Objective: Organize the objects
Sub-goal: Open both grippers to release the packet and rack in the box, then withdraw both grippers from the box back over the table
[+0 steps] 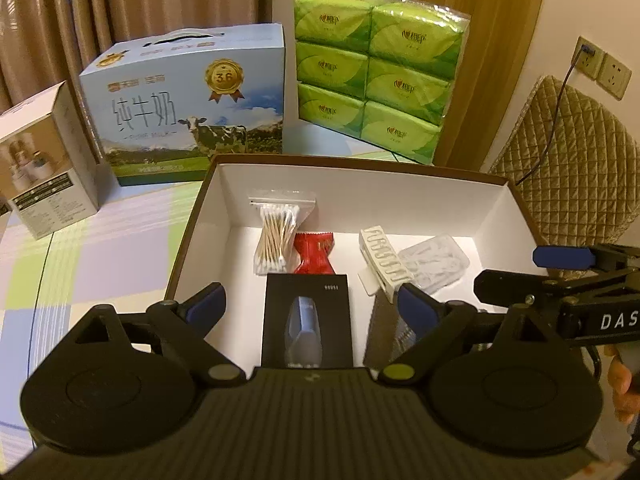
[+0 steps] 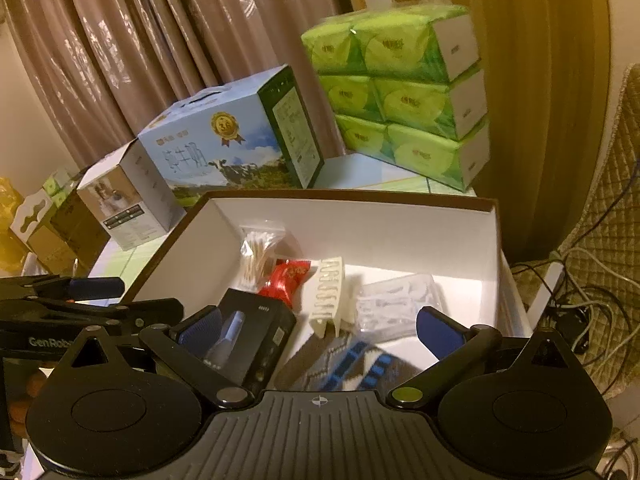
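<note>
White card lines the open box (image 1: 400,196) that both claws hang over. The left gripper (image 1: 308,304) has its jaws spread wide and empty; straight ahead between them lies the black package (image 1: 306,320), with the bag of cotton swabs (image 1: 276,236) and the red sachet (image 1: 314,254) beyond it. The right gripper (image 2: 320,328) is likewise spread and empty, with the white hair clip (image 2: 328,296) and the clear plastic case (image 2: 396,308) ahead, and a patterned cloth (image 2: 348,368) close under it
</note>
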Demonstrator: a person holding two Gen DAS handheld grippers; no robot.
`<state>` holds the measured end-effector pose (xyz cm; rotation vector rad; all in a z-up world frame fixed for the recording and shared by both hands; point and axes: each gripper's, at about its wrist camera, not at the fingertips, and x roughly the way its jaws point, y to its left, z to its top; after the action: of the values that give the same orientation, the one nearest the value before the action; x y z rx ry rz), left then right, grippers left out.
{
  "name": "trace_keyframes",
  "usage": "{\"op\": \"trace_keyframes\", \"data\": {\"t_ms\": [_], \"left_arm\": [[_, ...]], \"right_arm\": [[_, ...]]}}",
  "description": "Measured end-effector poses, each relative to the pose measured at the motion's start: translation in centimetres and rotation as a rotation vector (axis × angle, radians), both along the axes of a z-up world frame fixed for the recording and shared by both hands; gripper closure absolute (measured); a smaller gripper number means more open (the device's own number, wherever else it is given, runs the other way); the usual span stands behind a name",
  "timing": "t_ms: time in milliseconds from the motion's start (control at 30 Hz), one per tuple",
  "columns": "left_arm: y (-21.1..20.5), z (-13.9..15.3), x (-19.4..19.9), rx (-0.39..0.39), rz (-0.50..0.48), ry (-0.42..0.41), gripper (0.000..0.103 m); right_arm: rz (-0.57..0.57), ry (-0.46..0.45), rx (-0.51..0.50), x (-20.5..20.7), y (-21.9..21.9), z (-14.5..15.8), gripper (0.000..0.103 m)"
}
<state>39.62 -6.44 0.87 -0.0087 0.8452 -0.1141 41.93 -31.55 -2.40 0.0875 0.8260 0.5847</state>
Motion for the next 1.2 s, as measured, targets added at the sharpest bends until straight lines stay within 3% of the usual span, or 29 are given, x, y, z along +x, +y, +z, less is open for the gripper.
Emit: {"op": "trace_keyframes", "data": {"t_ms": [667,1200], "left_arm": [[2.2,2.0,-9.8,-0.059,0.094,-0.002,0.012],[5.0,-0.3,-16.5,-0.068,0.156,0.061,0.012]], "right_arm": [[0.012,-0.012,0.019,-8.4,-1.4,1.7,0.002],[0.055,0.028,-0.003,-13.5,-0.4,0.2,0.002]]}}
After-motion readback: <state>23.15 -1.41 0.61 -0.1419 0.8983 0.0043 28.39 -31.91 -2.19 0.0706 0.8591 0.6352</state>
